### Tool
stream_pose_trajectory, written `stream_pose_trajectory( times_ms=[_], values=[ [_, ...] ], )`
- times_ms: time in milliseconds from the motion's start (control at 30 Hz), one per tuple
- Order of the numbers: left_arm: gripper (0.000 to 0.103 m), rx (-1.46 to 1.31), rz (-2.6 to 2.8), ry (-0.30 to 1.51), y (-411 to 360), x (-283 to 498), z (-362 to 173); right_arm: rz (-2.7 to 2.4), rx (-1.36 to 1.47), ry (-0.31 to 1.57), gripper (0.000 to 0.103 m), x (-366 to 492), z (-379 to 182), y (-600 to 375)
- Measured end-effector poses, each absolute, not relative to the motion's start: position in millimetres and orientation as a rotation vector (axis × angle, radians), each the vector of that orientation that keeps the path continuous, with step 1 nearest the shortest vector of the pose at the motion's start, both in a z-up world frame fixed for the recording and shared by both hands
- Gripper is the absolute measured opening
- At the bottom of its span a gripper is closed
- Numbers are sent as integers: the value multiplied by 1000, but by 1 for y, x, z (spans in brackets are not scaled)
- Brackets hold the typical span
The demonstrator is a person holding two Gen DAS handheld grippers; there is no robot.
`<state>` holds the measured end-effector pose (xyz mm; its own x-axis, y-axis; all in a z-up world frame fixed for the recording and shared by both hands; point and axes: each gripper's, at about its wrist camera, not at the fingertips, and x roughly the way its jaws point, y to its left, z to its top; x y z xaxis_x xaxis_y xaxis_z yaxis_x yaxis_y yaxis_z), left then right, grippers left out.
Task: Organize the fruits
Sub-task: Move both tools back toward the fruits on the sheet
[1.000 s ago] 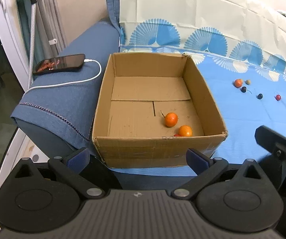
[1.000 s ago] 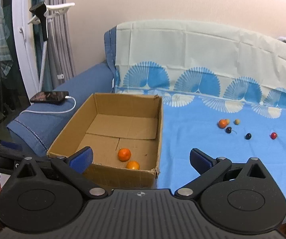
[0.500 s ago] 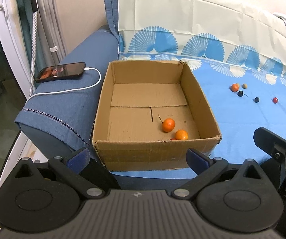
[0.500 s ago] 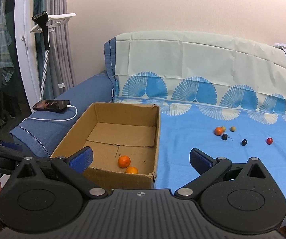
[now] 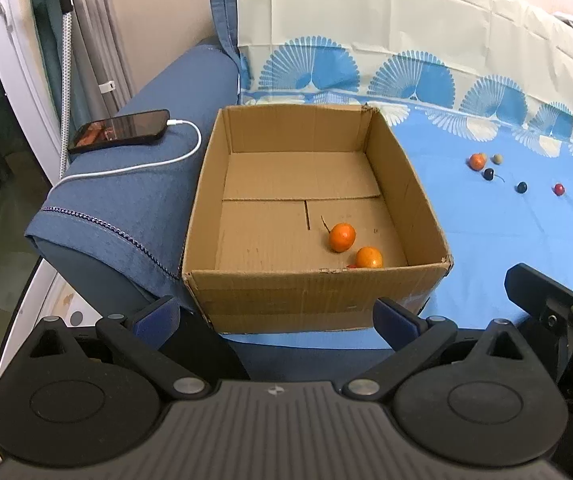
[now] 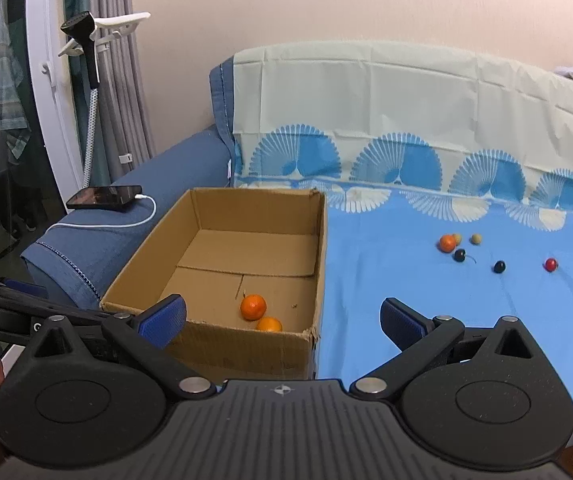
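Note:
An open cardboard box [image 5: 314, 292] [image 6: 214, 344] sits on the sofa's blue cloth and holds two orange fruits [image 5: 342, 237] [image 6: 253, 307], with a bit of red showing behind the near wall. Several small fruits lie loose on the cloth to the right: an orange one [image 6: 448, 242], two dark ones [image 6: 459, 255], a red one [image 6: 550, 265] and a pale one [image 6: 475, 238]. My left gripper [image 5: 276, 316] is open and empty, in front of the box. My right gripper [image 6: 282, 318] is open and empty, near the box's right front corner.
A phone [image 5: 120, 130] on a white charging cable lies on the blue armrest left of the box. A stand with a clamp [image 6: 94, 36] and curtains are at the far left. The sofa back [image 6: 406, 96] is covered by pale cloth.
Both grippers have drawn back and risen a little from the box, so the box and loose fruits look smaller and lower. Both stay open and empty.

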<state>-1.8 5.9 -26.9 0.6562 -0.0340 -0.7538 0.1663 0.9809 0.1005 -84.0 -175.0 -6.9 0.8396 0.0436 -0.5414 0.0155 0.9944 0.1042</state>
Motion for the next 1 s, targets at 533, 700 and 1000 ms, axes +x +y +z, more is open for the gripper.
stream_pose_trajectory(
  times_ms=[533, 700, 1000],
  values=[
    [103, 208, -94, 920, -7, 21, -45, 39, 160, 639, 102, -64, -32, -190],
    [103, 236, -97, 938, -20, 30, -48, 19, 191, 637, 102, -56, -37, -201],
    [103, 301, -192, 926, -87, 61, -40, -194, 308, 595, 102, -47, -45, -283]
  ],
)
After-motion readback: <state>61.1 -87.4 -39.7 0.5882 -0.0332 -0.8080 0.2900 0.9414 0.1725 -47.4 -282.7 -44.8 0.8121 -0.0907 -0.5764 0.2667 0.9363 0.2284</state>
